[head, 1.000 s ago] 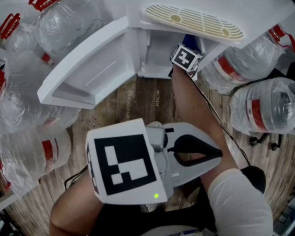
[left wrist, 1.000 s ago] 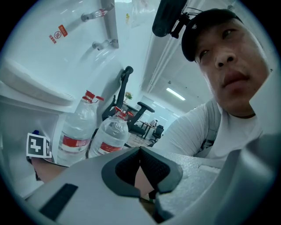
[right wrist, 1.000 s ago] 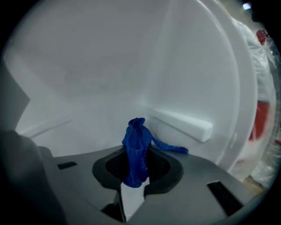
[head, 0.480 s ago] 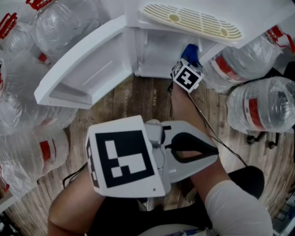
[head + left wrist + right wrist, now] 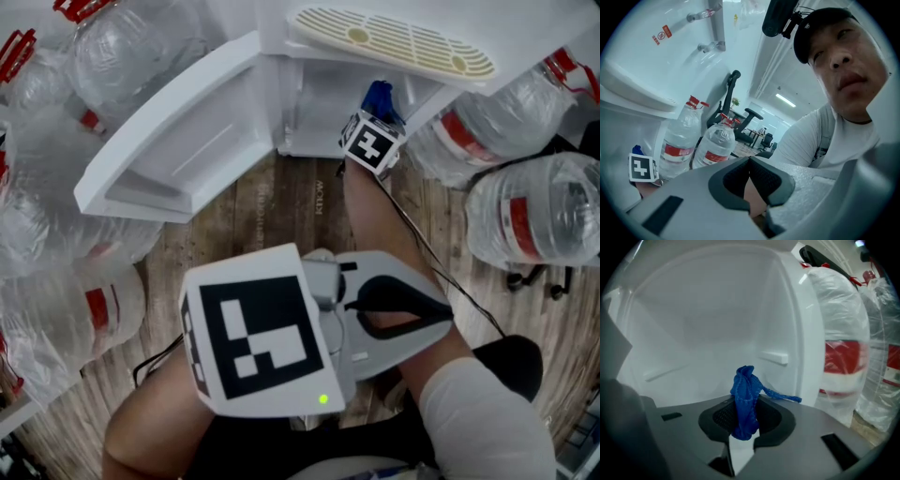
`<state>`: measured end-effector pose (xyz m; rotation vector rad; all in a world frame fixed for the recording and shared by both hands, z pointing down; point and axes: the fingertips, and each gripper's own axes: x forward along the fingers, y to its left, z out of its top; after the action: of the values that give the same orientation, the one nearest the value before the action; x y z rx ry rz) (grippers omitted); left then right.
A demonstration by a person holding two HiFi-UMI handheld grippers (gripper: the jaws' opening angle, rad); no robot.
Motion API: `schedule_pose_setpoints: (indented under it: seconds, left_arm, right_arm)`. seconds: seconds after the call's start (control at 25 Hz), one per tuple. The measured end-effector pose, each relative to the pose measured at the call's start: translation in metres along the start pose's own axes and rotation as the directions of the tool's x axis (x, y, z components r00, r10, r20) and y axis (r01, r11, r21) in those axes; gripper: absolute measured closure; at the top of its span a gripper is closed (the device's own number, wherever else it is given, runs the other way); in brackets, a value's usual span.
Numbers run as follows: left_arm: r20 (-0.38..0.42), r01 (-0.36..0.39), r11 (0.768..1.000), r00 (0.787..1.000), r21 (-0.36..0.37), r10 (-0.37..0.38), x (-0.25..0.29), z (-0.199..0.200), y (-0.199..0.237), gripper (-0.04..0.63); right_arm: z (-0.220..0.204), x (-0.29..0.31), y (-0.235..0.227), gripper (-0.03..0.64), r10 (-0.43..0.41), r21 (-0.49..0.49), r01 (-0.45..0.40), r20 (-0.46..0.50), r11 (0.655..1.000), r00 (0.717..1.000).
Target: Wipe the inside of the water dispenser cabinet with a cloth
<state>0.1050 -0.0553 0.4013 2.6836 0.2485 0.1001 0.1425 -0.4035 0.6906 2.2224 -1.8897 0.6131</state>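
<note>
Cabinet (image 5: 314, 98) wide open, door (image 5: 178, 141) swung out to the left. Right gripper (image 5: 745, 425) is at its mouth, aimed straight in. Its jaws are pinched tight on the blue cloth (image 5: 744, 397), which bunches up out of the tips with a strand trailing right. Back wall (image 5: 708, 319) lies dead ahead, not touched yet, and the side wall (image 5: 799, 333) is close on the cloth's right. Left gripper (image 5: 750, 183) sits well back by the person, jaws together on nothing. So it's the right one's job: push forward, I'd say, till cloth meets wall.
</note>
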Motion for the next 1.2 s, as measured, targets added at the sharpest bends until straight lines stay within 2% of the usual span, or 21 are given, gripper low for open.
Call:
schedule_pose_setpoints:
  seconds: [0.08,0.2,0.32,0.76,1.04,1.2]
  left_arm:
    - [0.006,-0.003,1.000,1.000,-0.005,0.003,0.000,0.001,-0.002,0.592]
    - [-0.003,-0.008,1.000,1.000,-0.016,0.008,-0.002,-0.004,-0.003,0.592]
    - [-0.010,-0.004,1.000,1.000,-0.012,0.004,-0.003,-0.007,-0.004,0.592]
    - [-0.005,0.012,1.000,1.000,-0.015,-0.012,0.004,-0.006,-0.001,0.592]
    - [-0.030,0.020,1.000,0.999,-0.019,-0.021,0.013,-0.010,0.004,0.592]
    - [-0.039,0.020,1.000,0.999,-0.020,-0.021,0.017,-0.011,0.008,0.592]
  right_arm:
    - [0.002,0.018,0.006,0.541,-0.003,-0.039,0.002,-0.015,0.999,1.000]
    - [-0.006,0.034,-0.014,0.541,-0.121,-0.170,0.107,-0.073,0.980,0.990]
    - [-0.016,0.038,-0.025,0.541,-0.156,-0.232,0.131,-0.094,0.964,0.983]
    - [-0.059,0.007,-0.044,0.541,-0.121,-0.300,0.079,-0.126,0.951,0.985]
    - [-0.064,-0.012,-0.055,0.541,-0.071,-0.323,0.018,-0.151,0.946,0.986]
    - [-0.064,-0.022,-0.060,0.541,-0.034,-0.388,-0.036,-0.172,0.921,0.984]
